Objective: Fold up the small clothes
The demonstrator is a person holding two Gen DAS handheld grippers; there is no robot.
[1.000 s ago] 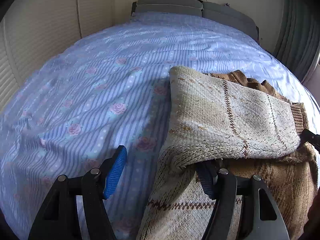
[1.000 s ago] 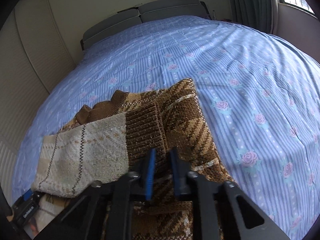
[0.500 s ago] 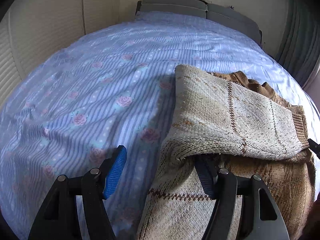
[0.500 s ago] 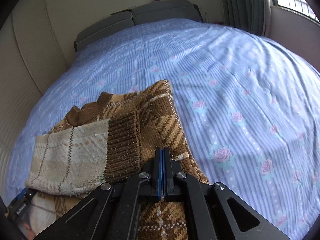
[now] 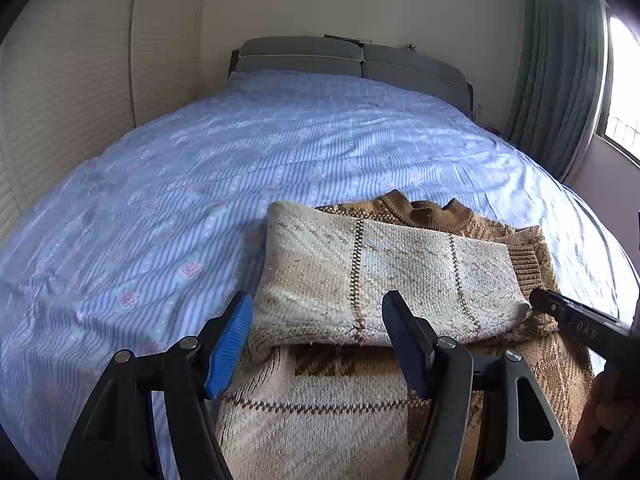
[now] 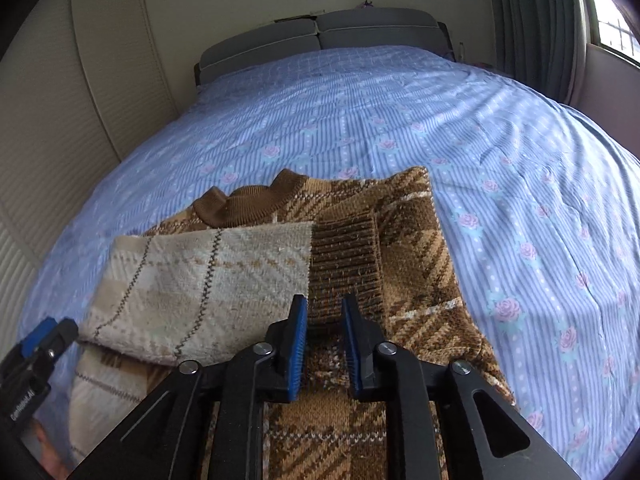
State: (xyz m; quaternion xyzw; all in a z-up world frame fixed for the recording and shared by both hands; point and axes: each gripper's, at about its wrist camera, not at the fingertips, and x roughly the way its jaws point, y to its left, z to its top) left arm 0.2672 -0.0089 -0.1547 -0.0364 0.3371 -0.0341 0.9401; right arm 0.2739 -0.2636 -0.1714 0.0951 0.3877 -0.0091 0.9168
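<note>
**Knit sweater, partly folded, on a bed**

Nearest: left gripper [image 5: 316, 340], black frame, blue-padded fingers [image 5: 228, 344] standing wide apart above the near edge of the folded sleeve; nothing gripped between them.

Right gripper [image 6: 323, 338], same make. Its jaws have just been opening; the fingers [image 6: 298, 344] now stand a little apart over the brown knit, with a narrow gap and no cloth pinched in it.

Sweater [image 6: 404, 240]: brown and tan plaid knit with cream panels, lying flat on the bedsheet [image 5: 200, 184] at the near side of the bed. One cream sleeve [image 5: 380, 276] is folded across the body, its brown ribbed cuff [image 6: 344, 256] resting on the darker right half. The brown ribbed collar [image 6: 248, 204] lies at the far end of the garment, slightly rumpled.

Bedsheet: light blue, striped, printed with pink roses, lightly creased, covering the whole bed.

Farthest: grey padded headboard [image 5: 352, 60] against a pale wall; louvred panels [image 5: 60, 92] at the left; grey-green curtain [image 5: 560, 76] and a bright window [image 6: 612, 20] at the right.
</note>
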